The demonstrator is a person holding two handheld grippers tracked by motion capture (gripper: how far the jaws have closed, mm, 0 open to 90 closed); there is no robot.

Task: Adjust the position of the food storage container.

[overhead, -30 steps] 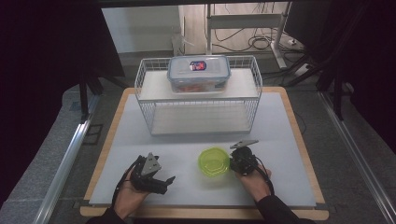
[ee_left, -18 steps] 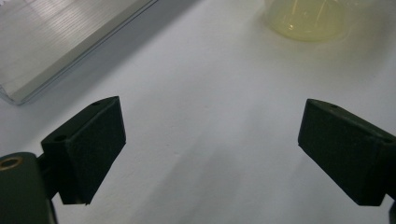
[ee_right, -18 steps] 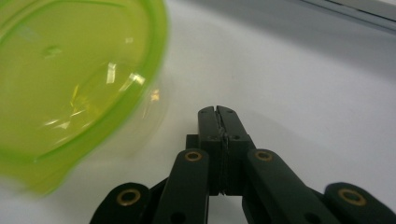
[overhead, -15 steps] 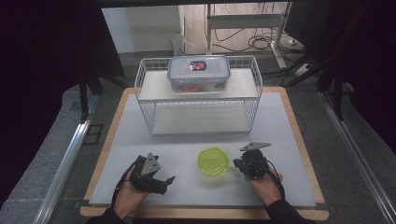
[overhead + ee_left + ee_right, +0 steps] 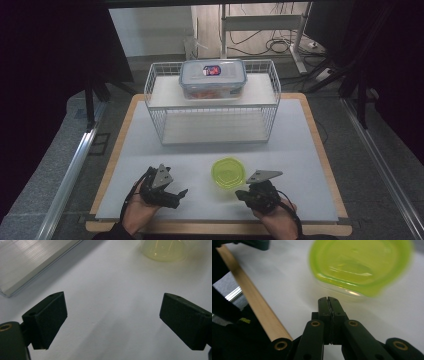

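Jaws of right hand-held gripper (image 5: 329, 300) meet beside green lid (image 5: 359, 265).

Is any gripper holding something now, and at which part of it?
Nothing is held. The right gripper is shut on nothing, short of the green container. The left gripper stands open over the white mat.

Dark room; grey floor (image 5: 60, 165); cables (image 5: 280, 46) beyond desk legs (image 5: 260, 30).

The left gripper (image 5: 177, 192) lay low in the person's left hand (image 5: 142, 207), jaws spread wide. The right gripper (image 5: 242, 195) had its jaws pressed together, empty.
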